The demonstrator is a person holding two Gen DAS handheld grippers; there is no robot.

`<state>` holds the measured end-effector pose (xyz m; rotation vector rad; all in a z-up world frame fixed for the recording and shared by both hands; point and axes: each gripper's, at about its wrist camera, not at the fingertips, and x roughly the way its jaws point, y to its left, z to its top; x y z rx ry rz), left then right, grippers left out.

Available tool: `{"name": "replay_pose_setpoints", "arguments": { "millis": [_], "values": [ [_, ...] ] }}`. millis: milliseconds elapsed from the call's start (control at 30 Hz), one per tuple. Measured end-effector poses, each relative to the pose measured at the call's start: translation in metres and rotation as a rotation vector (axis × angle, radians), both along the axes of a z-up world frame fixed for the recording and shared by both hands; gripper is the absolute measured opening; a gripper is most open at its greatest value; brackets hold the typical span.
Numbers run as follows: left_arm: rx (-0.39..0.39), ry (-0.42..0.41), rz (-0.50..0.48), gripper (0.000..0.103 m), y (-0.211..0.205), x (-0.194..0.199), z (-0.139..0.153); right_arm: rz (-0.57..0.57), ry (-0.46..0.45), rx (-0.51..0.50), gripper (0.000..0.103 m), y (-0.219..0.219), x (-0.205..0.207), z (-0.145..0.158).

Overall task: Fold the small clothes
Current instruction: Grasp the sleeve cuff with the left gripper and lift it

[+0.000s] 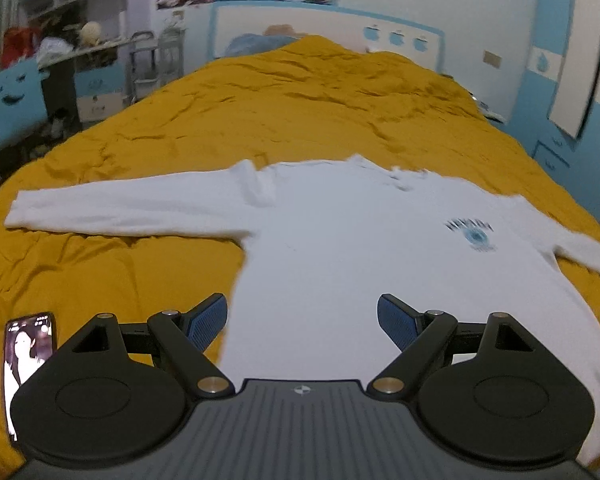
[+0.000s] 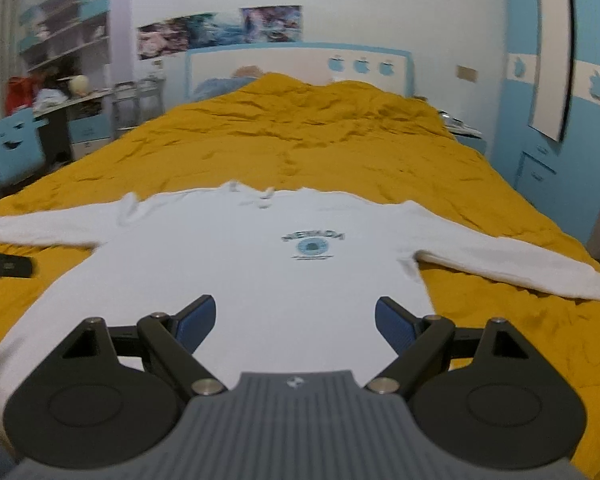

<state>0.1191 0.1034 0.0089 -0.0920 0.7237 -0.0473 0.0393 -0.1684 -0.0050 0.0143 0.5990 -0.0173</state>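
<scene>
Both grippers hover with jaws spread wide, gripping nothing. Left wrist view: left gripper hangs over the white long-sleeved shirt, spread flat on the yellow bedspread. Right wrist view: right gripper hangs above the shirt's lower body.

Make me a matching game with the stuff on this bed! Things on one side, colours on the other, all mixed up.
Things:
1. shirt
2. blanket
3. finger pads
4. headboard apples

Colours:
A. dark blue
B. mustard yellow
C. white
D. light blue

Pairs: 1-C, 2-B, 3-A, 4-D
</scene>
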Motion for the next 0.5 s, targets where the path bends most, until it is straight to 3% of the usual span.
{"name": "replay_pose_setpoints", "arguments": {
  "millis": [133, 333, 500],
  "values": [
    [-0.065, 0.005, 0.055, 0.099, 0.047, 0.029, -0.002, -0.020, 0.023, 0.027, 0.082, -0.007, 0.033, -0.004],
    [-0.093, 0.000, 0.196, 0.099, 0.133, 0.060, -0.001, -0.029, 0.025, 0.028, 0.082, -0.008, 0.078, -0.013],
    [-0.203, -0.008, 0.345, 0.099, 0.220, 0.077, -0.009, -0.031, 0.056, 0.034, 0.082, -0.001, 0.115, -0.026]
  ]
}}
